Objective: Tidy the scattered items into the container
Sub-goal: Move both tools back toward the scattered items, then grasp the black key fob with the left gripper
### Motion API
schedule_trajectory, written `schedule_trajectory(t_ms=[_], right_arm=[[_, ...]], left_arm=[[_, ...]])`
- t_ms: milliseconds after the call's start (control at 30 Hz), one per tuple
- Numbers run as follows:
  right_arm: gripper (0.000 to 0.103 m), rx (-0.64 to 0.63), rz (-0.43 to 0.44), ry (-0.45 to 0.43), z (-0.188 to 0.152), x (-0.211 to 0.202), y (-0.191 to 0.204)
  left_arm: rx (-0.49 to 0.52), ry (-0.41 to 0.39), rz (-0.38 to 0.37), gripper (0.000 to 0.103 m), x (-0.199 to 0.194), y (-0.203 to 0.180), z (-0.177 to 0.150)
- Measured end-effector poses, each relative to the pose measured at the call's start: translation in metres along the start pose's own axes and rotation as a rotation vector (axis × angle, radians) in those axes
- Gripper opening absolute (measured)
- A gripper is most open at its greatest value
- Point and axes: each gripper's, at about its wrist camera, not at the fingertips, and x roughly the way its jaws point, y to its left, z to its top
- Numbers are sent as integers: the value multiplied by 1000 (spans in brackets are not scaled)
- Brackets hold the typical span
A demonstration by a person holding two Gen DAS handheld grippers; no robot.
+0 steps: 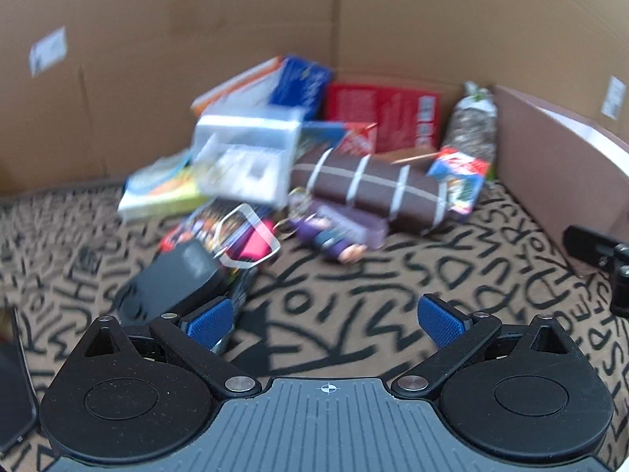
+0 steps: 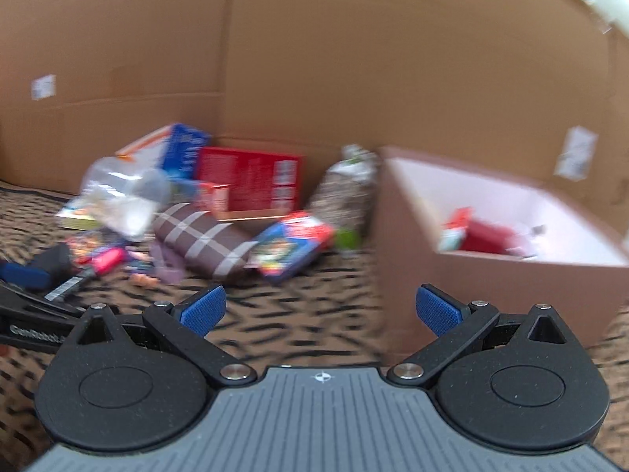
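Blue pads (image 1: 206, 320) of the left gripper (image 1: 326, 320) stand wide apart with nothing between them, low over the patterned cloth (image 1: 334, 303). Its left pad is just beside a black flat object (image 1: 173, 281), maybe touching it; the blur does not let me tell. Further out lies the heap: a clear plastic box (image 1: 243, 157), a brown striped pouch (image 1: 369, 188), a small purple figure (image 1: 334, 242), a red box (image 1: 383, 118) against the cardboard wall (image 1: 157, 59), and a speckled bag (image 1: 473, 126) at the far right.

In the right wrist view, the right gripper (image 2: 320, 308) is also spread and empty, above the cloth. The container (image 2: 491, 236), a brown box with white inside, stands near on the right and already holds some red items (image 2: 483, 236). The scattered things are to its left, well apart from its opening.

Risks, as I judge them: the items overlap, so a grasp on the black flat object could drag the packet under it or tip the clear plastic box. Thin flat things may slip from the pads. Both views are blurred by motion, so a fast approach could miss. The two grippers work close together and could collide.
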Motion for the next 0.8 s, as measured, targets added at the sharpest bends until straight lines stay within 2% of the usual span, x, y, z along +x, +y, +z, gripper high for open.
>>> schedule_trajectory(t_ms=[133, 267, 400, 567, 700, 800], right_arm=[[102, -9, 97, 51, -4, 24, 25], [102, -12, 178, 123, -4, 41, 34], [102, -27, 213, 120, -1, 45, 39], [102, -35, 272, 141, 1, 59, 55], [98, -60, 325, 173, 2, 67, 73], [93, -86, 350, 185, 2, 68, 85]], left_arm=[[-13, 15, -5, 103, 8, 13, 0], [-2, 26, -16, 96, 12, 16, 5], [-19, -13, 8, 96, -1, 33, 4], [-35, -10, 92, 93, -10, 57, 2], [-52, -12, 71, 91, -11, 74, 8], [-12, -10, 58, 90, -7, 80, 13]])
